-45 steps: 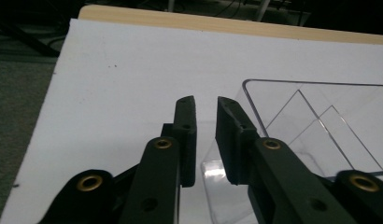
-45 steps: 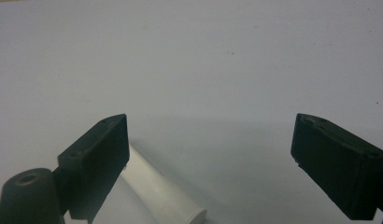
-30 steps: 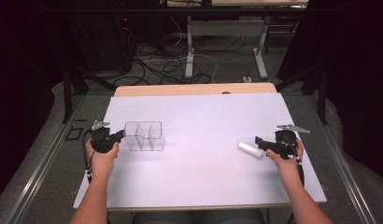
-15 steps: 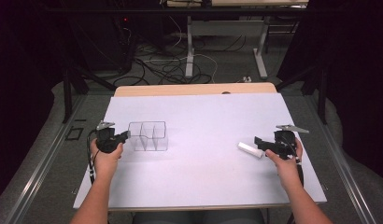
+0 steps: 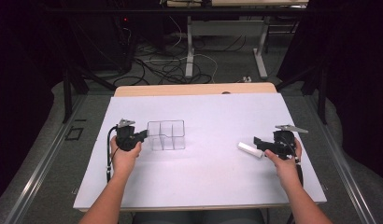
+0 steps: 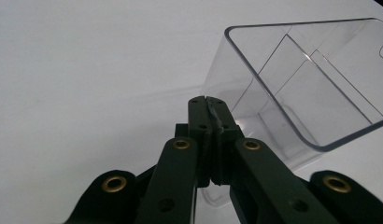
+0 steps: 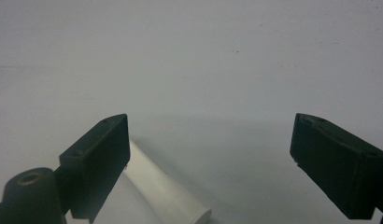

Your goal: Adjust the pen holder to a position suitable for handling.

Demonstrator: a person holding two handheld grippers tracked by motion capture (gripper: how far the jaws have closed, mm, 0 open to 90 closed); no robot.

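High view, clear organiser (image 5: 167, 135) touching left hand-held gripper (image 5: 144, 135) tips

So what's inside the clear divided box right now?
The clear box looks empty: only its own dividers and the table show through it. The left gripper covers a little of its lower near corner.

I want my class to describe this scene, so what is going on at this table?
A person works at a white table with a gripper in each hand. The left gripper is shut on the wall of a clear plastic compartment box, which has slid across the table in the last second. The right gripper is open beside a white plastic tube lying on the table.
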